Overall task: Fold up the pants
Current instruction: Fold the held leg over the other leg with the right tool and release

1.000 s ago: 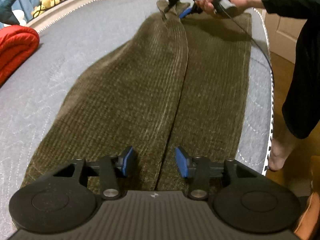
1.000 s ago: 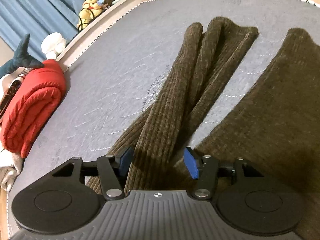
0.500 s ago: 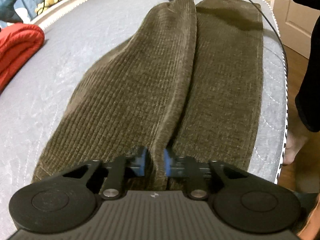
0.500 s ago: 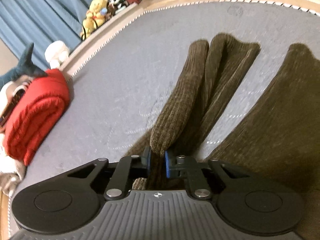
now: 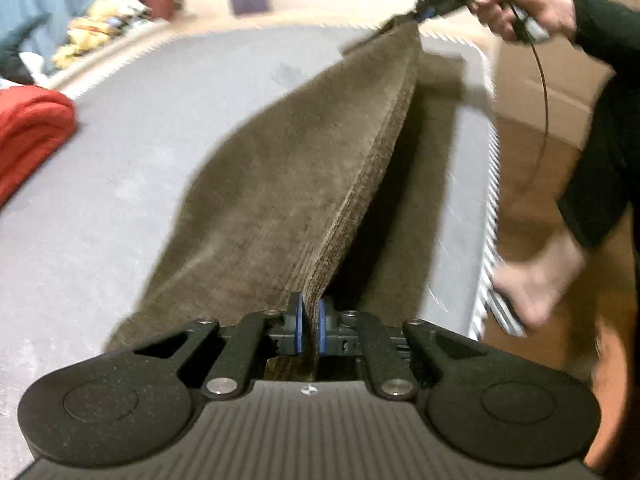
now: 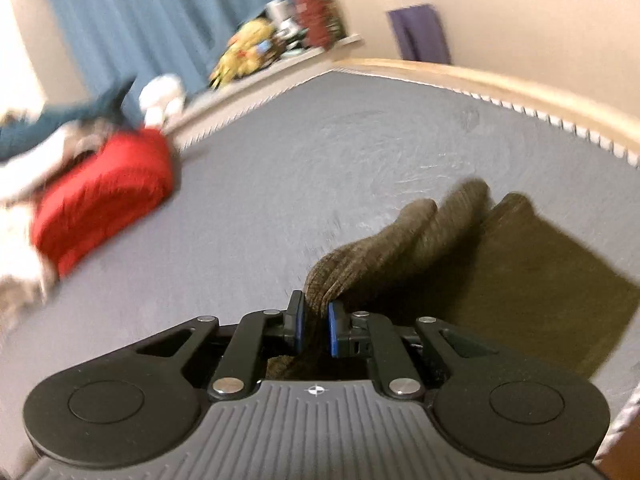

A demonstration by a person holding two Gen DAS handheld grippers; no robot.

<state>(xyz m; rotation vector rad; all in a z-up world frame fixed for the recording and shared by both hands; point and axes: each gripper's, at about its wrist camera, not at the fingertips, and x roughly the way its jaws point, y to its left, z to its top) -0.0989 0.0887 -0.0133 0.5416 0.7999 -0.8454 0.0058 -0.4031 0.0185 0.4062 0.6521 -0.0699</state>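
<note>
over the grey quilted mattress [image 5: 132, 152], both grippers [image 5: 309, 326] [image 6: 315, 330] pinch ribbed brown corduroy pants [image 5: 280, 184], raised into a taut ridge.

Ribbed olive-brown pants [image 5: 288, 184], grey mattress [image 5: 120, 168]

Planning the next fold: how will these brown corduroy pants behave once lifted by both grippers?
Probably floppy: the pants hang as a sloped sheet between the left gripper and right gripper. The thick ribbed fabric looks fairly heavy and unlikely to slip.
</note>
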